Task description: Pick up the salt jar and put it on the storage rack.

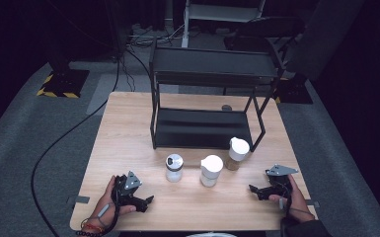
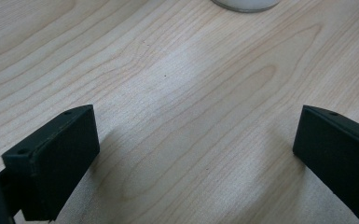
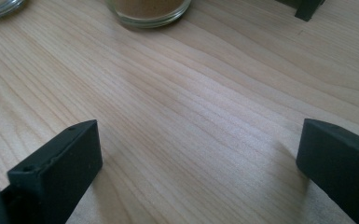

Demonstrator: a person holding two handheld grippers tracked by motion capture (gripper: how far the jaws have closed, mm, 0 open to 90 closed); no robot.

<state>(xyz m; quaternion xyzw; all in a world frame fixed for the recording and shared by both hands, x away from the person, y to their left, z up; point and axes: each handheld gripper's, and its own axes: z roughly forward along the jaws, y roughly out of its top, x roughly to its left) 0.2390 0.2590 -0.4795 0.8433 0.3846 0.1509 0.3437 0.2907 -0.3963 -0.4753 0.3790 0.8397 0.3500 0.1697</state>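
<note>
Three white-lidded jars stand in a row on the wooden table point(image 1: 128, 123): a left jar point(image 1: 174, 168), a middle jar point(image 1: 211, 170) and a right jar point(image 1: 238, 153) with brown contents. My left gripper point(image 1: 147, 202) rests near the front left edge, open, with bare wood between its jaws point(image 2: 196, 154). My right gripper point(image 1: 254, 190) rests near the front right edge, open, nothing between its jaws point(image 3: 198, 158). The base of the brown-filled jar point(image 3: 147, 11) shows at the top of the right gripper view, and a jar base point(image 2: 245, 4) at the top of the left gripper view.
A black two-tier metal rack point(image 1: 207, 74) stands on the far half of the table, its lower shelf point(image 1: 202, 127) just behind the jars. A small dark round object point(image 1: 226, 107) lies behind it. Cables point(image 1: 59, 143) run across the grey floor at left.
</note>
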